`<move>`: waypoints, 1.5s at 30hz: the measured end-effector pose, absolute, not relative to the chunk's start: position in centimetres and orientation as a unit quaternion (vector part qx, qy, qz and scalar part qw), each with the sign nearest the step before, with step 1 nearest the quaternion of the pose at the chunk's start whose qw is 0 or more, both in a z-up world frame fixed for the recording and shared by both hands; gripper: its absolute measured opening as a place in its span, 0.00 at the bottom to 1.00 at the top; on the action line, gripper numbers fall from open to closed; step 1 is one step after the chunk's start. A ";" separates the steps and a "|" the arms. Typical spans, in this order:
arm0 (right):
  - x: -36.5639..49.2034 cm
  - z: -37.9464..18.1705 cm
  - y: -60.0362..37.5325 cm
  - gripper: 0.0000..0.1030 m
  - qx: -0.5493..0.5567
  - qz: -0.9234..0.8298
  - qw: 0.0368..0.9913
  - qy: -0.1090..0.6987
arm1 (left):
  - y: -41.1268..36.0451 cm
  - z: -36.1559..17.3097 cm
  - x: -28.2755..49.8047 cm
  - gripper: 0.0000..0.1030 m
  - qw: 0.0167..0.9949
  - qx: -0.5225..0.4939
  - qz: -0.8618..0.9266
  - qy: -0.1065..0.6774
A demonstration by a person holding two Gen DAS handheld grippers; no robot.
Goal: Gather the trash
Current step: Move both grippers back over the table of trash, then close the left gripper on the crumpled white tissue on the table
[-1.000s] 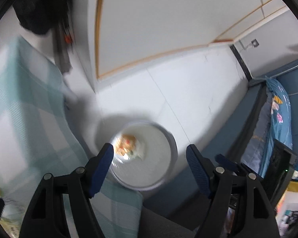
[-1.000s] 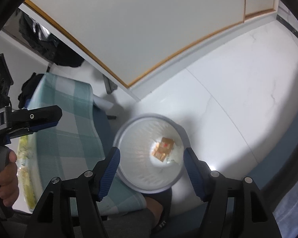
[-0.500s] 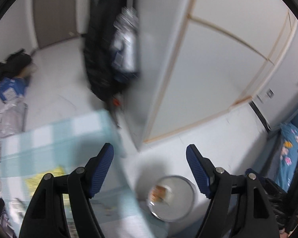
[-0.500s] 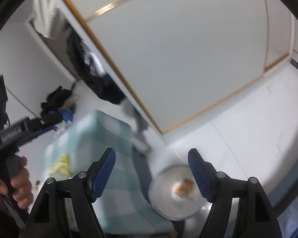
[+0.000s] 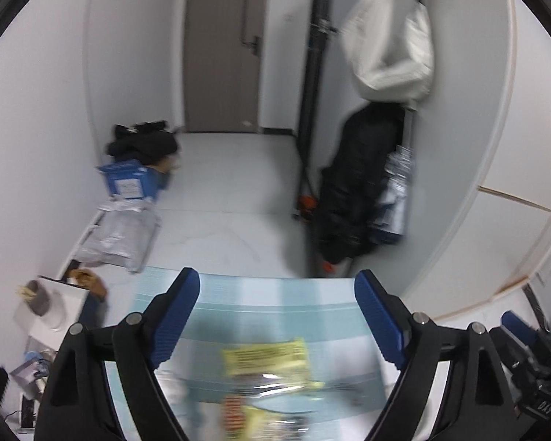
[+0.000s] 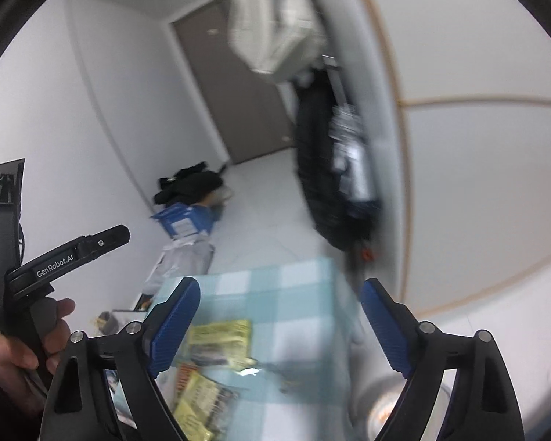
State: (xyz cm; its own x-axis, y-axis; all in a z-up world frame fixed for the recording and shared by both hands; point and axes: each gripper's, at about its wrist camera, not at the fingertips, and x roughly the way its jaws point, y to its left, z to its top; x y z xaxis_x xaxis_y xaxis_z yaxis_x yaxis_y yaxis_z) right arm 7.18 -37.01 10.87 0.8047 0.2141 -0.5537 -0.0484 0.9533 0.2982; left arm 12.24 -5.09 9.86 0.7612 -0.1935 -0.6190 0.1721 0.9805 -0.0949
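A lived-in home: the entry hall of a small flat.

A brown door [image 5: 222,47] closed off the far end of a white-tiled floor [image 5: 231,180] at the top centre of the left wrist view. A pale bag [image 5: 389,40] and a dark coat [image 5: 356,183] hung at the upper right, beside white cupboard panels [image 6: 477,183] with wooden trim. Dark clothes [image 5: 141,143], a blue box [image 5: 128,182] and a grey parcel bag [image 5: 117,235] lay heaped along the left wall. A checked tablecloth [image 5: 275,301] filled the lower centre.
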 end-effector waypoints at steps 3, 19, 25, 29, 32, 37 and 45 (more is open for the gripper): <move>8.4 10.8 -33.9 0.90 0.123 0.095 0.940 0.305 | -2.6 9.1 12.5 0.83 0.942 -0.016 -0.069 0.328; 13.4 4.9 -22.8 0.89 0.046 0.166 0.912 0.372 | 7.5 1.8 14.0 0.83 0.919 -0.061 -0.032 0.388; 13.7 2.4 -21.5 0.89 0.021 0.167 0.903 0.395 | 7.7 -2.3 14.9 0.83 0.883 -0.068 -0.070 0.460; 13.8 1.5 -21.5 0.89 0.019 0.162 0.899 0.405 | 7.2 -4.4 15.5 0.83 0.856 -0.070 -0.093 0.503; 13.8 1.2 -21.7 0.89 0.012 0.159 0.898 0.410 | 6.5 -6.0 15.7 0.82 0.835 -0.066 -0.108 0.536; 13.3 1.2 -22.5 0.89 0.007 0.151 0.900 0.409 | 5.5 -8.7 16.2 0.82 0.801 -0.053 -0.116 0.585; 12.7 1.4 -23.6 0.89 0.008 0.146 0.902 0.406 | 5.7 -9.9 16.7 0.69 0.787 -0.045 -0.094 0.608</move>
